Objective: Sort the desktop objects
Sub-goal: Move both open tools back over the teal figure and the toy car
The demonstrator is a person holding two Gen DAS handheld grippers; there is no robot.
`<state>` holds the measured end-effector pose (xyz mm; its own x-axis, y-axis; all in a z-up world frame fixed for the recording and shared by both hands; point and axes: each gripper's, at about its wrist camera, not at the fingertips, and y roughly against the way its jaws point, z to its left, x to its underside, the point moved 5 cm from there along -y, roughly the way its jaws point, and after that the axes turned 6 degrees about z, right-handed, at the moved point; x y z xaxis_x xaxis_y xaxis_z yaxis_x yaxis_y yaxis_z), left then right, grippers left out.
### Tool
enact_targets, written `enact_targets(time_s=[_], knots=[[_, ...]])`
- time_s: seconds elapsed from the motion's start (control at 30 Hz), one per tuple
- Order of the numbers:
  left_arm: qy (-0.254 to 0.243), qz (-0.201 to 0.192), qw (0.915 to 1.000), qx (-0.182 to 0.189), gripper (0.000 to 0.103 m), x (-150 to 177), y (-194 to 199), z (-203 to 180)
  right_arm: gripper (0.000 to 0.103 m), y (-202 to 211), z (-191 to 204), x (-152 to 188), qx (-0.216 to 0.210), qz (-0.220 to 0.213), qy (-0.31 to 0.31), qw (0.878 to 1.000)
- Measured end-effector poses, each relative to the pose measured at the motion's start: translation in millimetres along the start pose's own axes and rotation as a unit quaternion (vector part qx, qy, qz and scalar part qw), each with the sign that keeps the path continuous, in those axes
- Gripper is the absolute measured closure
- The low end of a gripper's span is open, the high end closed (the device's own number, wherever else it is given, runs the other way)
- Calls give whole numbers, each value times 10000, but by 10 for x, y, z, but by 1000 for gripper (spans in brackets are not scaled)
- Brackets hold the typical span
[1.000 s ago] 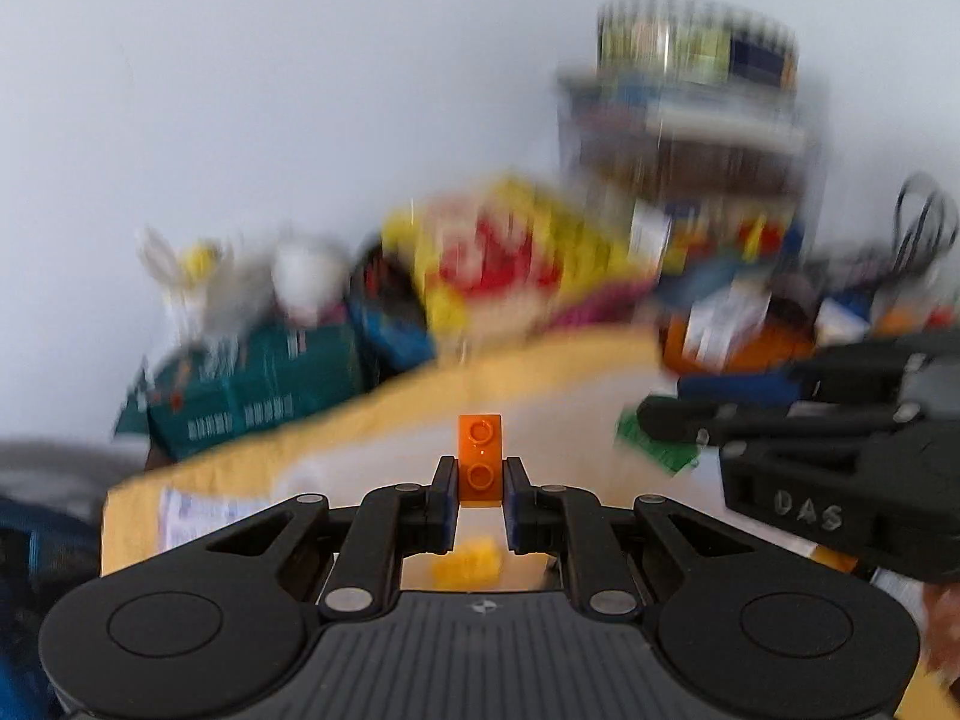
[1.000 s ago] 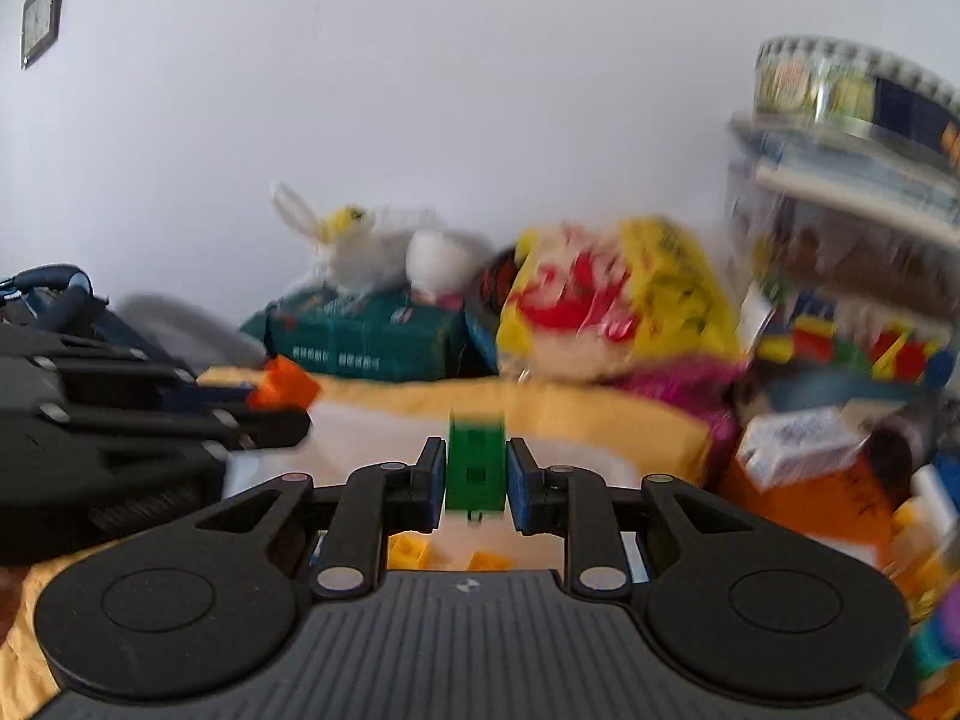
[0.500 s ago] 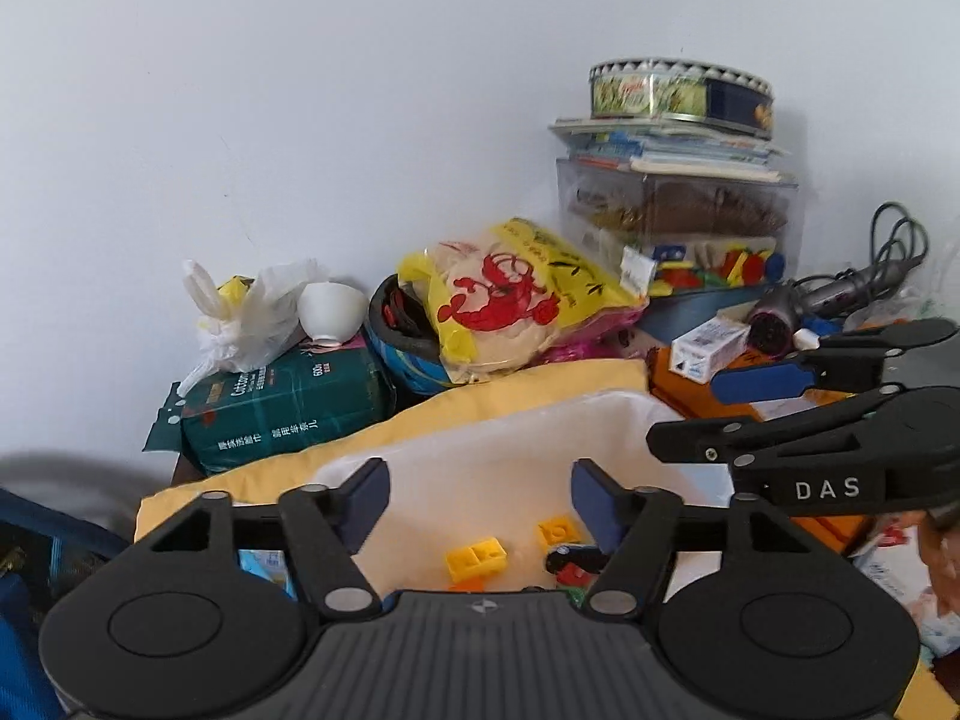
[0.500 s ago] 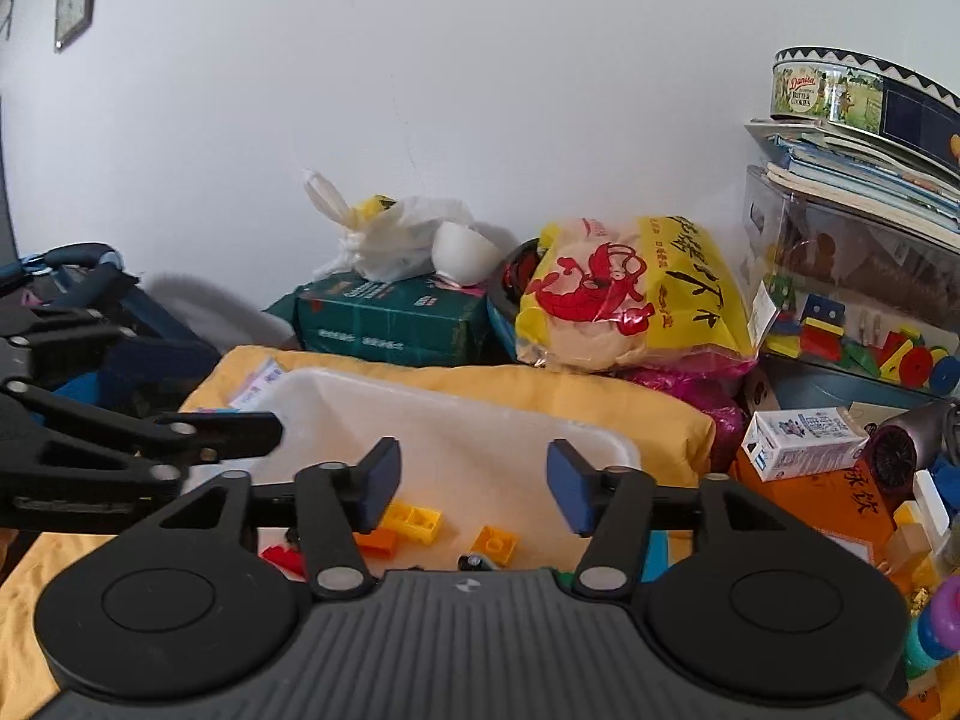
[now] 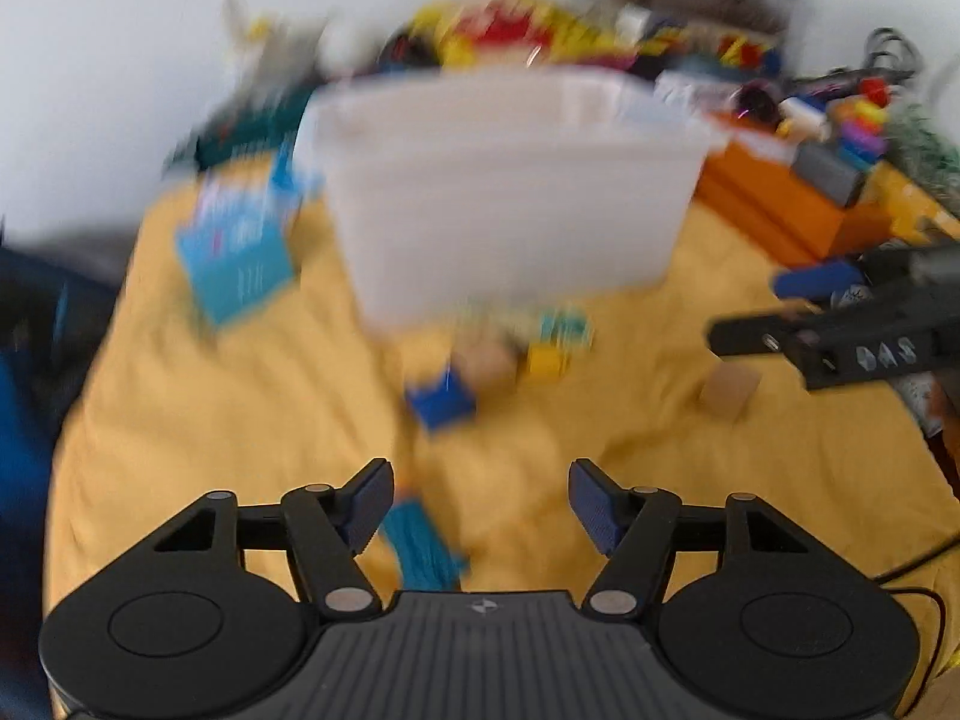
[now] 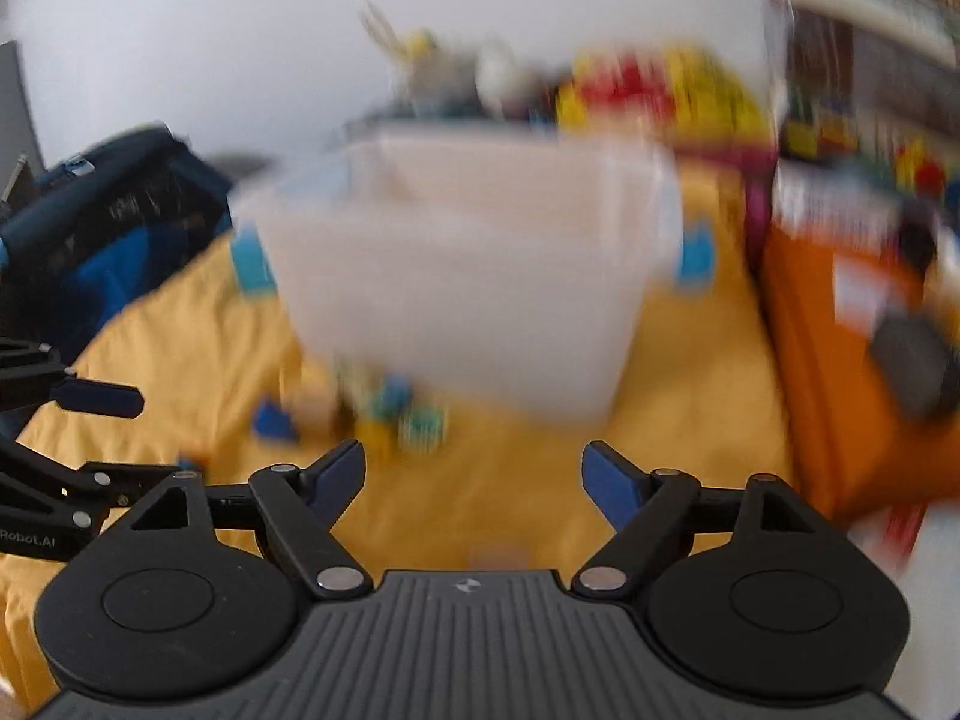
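Both views are blurred by motion. A white plastic bin point(image 5: 510, 192) stands on the yellow cloth point(image 5: 240, 408); it also shows in the right wrist view point(image 6: 468, 276). Loose blocks lie in front of it: a blue block point(image 5: 441, 399), a yellow one point(image 5: 546, 360), a teal one point(image 5: 564, 327), a tan cube point(image 5: 729, 390) and a teal piece point(image 5: 420, 546) close to my left fingers. My left gripper point(image 5: 480, 507) is open and empty above the cloth. My right gripper point(image 6: 474, 477) is open and empty, short of the block cluster point(image 6: 390, 414).
A blue booklet point(image 5: 240, 246) lies left of the bin. Orange boxes point(image 5: 792, 204) and stacked clutter stand to the right and behind, against the white wall. A dark blue bag point(image 6: 108, 222) sits at the left. The right gripper's fingers point(image 5: 840, 324) reach in from the right.
One second ago each gripper held a brick, orange left and green right, over the bin. Both opened and are empty. Both have since pulled back and tilted down toward the blocks before the bin.
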<state>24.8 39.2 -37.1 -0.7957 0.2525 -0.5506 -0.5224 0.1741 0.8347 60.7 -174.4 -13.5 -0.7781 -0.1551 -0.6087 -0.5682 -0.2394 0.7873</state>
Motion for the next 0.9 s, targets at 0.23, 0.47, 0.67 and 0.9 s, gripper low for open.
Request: enact_targets(time_s=[0.23,0.47,0.67,0.9], knots=[[297,228,9991,-182,36,163,-106,151,21,-121,52,296,-81,427,-239,9988],[193,274,9994,-129,36,145,-147,69,21,-20,149,217,-89,212,-49,9997],[248,319,9991,-139,35,112,-150,60,21,-49,239,125,-96,146,128,9998],[669,789,9944,-217,34,97,-275,164,30,-161,378,39,-244,163,493,9984]])
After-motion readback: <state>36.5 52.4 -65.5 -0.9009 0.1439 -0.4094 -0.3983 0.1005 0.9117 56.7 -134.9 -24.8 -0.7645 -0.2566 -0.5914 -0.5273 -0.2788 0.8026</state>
